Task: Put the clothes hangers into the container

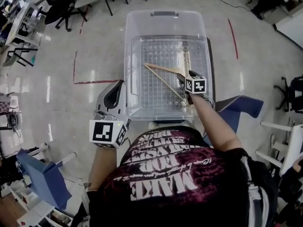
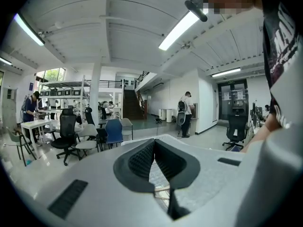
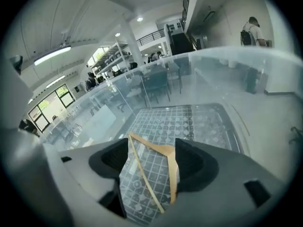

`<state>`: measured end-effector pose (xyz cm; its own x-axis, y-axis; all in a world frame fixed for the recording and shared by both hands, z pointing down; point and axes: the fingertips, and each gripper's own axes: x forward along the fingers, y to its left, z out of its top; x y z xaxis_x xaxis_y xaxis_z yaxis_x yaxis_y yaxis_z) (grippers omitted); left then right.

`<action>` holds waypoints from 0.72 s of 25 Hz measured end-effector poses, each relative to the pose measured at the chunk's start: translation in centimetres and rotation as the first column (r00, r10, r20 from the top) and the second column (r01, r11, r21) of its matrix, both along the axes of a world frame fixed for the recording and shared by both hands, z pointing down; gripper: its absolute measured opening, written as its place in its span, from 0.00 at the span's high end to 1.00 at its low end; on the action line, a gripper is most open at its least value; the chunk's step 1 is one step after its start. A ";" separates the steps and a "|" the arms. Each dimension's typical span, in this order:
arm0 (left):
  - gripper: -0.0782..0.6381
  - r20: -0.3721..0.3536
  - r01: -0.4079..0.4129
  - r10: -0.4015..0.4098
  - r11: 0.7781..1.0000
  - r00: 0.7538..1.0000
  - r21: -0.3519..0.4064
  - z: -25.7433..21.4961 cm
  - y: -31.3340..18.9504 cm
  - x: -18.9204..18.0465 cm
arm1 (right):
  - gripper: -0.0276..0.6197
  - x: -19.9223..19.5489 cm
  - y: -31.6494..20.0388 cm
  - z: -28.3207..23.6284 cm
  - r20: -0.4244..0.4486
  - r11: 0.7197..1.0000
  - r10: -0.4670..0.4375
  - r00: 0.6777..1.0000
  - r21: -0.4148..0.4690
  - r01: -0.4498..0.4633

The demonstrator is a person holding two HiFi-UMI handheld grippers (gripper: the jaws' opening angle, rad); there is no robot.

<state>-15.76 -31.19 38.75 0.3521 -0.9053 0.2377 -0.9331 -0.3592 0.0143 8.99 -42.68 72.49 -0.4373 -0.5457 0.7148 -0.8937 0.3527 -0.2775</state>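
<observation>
A clear plastic container [image 1: 163,16] with a grid-patterned bottom stands on the floor in front of me. Inside it lies a wooden clothes hanger [image 1: 163,72], tilted across the middle. My right gripper [image 1: 184,81] reaches into the container at the hanger's near end. In the right gripper view its jaws stand wide apart, and the hanger [image 3: 174,175] shows between them, close to the right pad. The container wall [image 3: 227,67] rises ahead. My left gripper [image 1: 112,109] hangs outside the container's near left corner, holding nothing. Its tips [image 2: 154,142] meet.
A blue chair [image 1: 43,178] stands at my lower left and a blue seat [image 1: 242,106] just right of the container. Red tape lines [image 1: 233,38] mark the glossy floor. Office chairs [image 1: 60,1] and desks fill the far left; white frames [image 1: 284,148] sit at the right.
</observation>
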 end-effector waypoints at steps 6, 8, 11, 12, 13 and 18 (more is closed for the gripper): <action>0.88 -0.099 -0.004 0.005 1.000 0.995 0.017 -0.5 1.3 -0.7 | 0.72 -2.2 3.0 -13.8 0.158 0.936 -0.122 0.980 0.346 0.060; 0.88 -0.115 0.002 0.001 1.000 0.993 0.027 -0.6 1.7 -1.1 | 0.84 -2.7 4.9 -18.3 0.148 0.885 -0.157 0.976 0.461 0.073; 0.88 -0.143 0.004 0.002 0.999 0.990 0.040 -1.0 2.3 -1.5 | 0.95 -2.8 7.2 -21.7 0.092 0.843 -0.173 0.981 0.529 0.099; 0.88 -0.147 0.001 0.005 0.999 0.989 0.045 -1.2 2.5 -1.5 | 0.95 -3.0 7.8 -22.3 0.075 0.835 -0.183 0.980 0.537 0.115; 0.88 -0.145 -0.003 0.010 0.999 0.989 0.051 -1.4 2.6 -1.5 | 0.95 -3.1 8.4 -23.0 0.059 0.826 -0.196 0.979 0.547 0.133; 0.88 -0.113 -0.025 0.035 0.996 0.993 0.086 -2.2 3.3 -1.1 | 0.95 -3.9 11.2 -27.5 0.025 0.769 -0.256 0.966 0.611 0.188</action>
